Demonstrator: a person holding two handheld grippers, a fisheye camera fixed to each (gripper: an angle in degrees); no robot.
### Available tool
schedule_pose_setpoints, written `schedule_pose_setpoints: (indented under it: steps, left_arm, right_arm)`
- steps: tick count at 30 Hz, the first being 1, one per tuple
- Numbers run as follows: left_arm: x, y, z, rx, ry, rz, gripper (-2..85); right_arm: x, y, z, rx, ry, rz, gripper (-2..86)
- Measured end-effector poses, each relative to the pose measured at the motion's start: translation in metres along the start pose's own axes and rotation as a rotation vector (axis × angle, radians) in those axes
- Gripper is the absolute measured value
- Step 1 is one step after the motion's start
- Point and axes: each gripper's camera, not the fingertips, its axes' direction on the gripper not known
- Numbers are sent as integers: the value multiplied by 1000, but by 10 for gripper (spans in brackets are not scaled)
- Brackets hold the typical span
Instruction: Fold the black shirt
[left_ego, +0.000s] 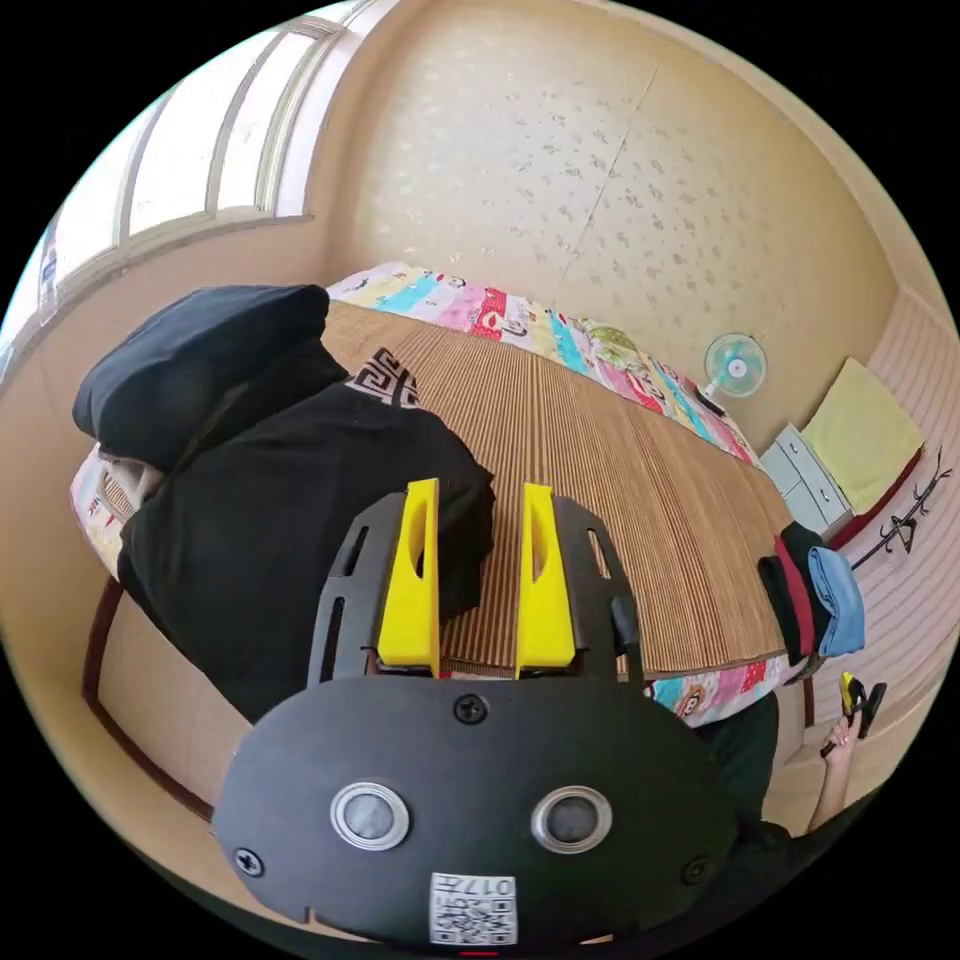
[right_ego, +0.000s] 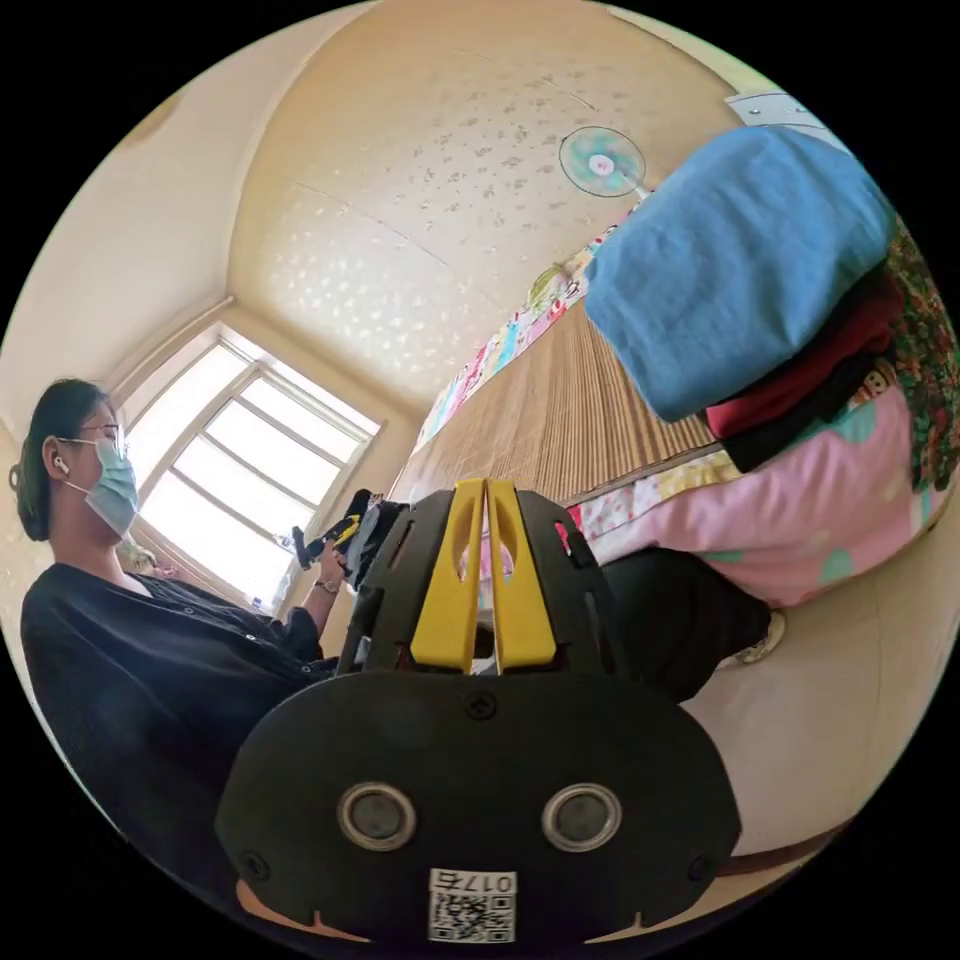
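Black shirt (left_ego: 290, 520) lies bunched in a loose heap on the bed's woven mat (left_ego: 620, 470), at the mat's corner nearest the window (left_ego: 190, 150), with part of it spilling over the bed edge; a dark folded pillow or blanket (left_ego: 190, 350) sits just behind it, touching. Left claw (left_ego: 478, 580) hovers over the heap's mat-side edge, jaws parted, nothing between them; whether a tip touches cloth is hard to tell. Right claw (right_ego: 486, 570) is well away from the shirt, down off the bed edge near the stack of folded clothes (right_ego: 760, 280) at the mat's far end, jaws closed together on nothing. The other claw shows small in each view, (left_ego: 856, 700) and (right_ego: 335, 540). Judging by the heap, folding hasn't started; the step in hand looks like picking up and spreading. To do it well: bring the right claw over to the shirt, find the collar or shoulder seams rather than grabbing mid-heap, pinch one layer only with each claw, lift until the cloth hangs free, then lay it flat on the bare mat toward the fan (left_ego: 735, 365) side. Risk: grabbing doubled layers or dragging the pillow along.
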Motion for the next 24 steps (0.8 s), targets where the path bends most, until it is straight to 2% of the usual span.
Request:
schedule_pose_setpoints:
  steps: [2,3,5,7,11,16,19,21,23,24]
  left_arm:
    - [0,-7,34,-139,-11,-50,109]
    - [0,-6,40,-157,-10,-58,105]
    - [-6,-5,44,-169,-20,-103,43]
    - [-16,-6,35,-141,73,-156,4]
    - [-22,-14,1,-48,321,-185,-8]
    - [13,-31,-52,8,288,-32,-9]
    - [26,-31,-81,50,369,6,-10]
    - [37,-30,-93,59,487,64,-10]
    - [63,-34,-98,57,941,212,-10]
    - [71,-35,-98,52,1044,245,-10]
  right_arm:
    - [-6,-1,20,-21,-76,-14,3]
    - [-8,0,24,-24,-87,-21,3]
    - [-21,4,39,-50,-79,-54,4]
    - [-28,8,48,-86,-30,-63,4]
    - [-35,20,63,-156,76,-83,4]
    - [-16,24,75,-150,26,-62,5]
    - [-6,23,84,-137,-56,-75,5]
    - [-2,22,91,-139,-88,-97,5]
    - [6,23,105,-163,-99,-113,4]
    - [8,24,109,-172,-103,-111,4]
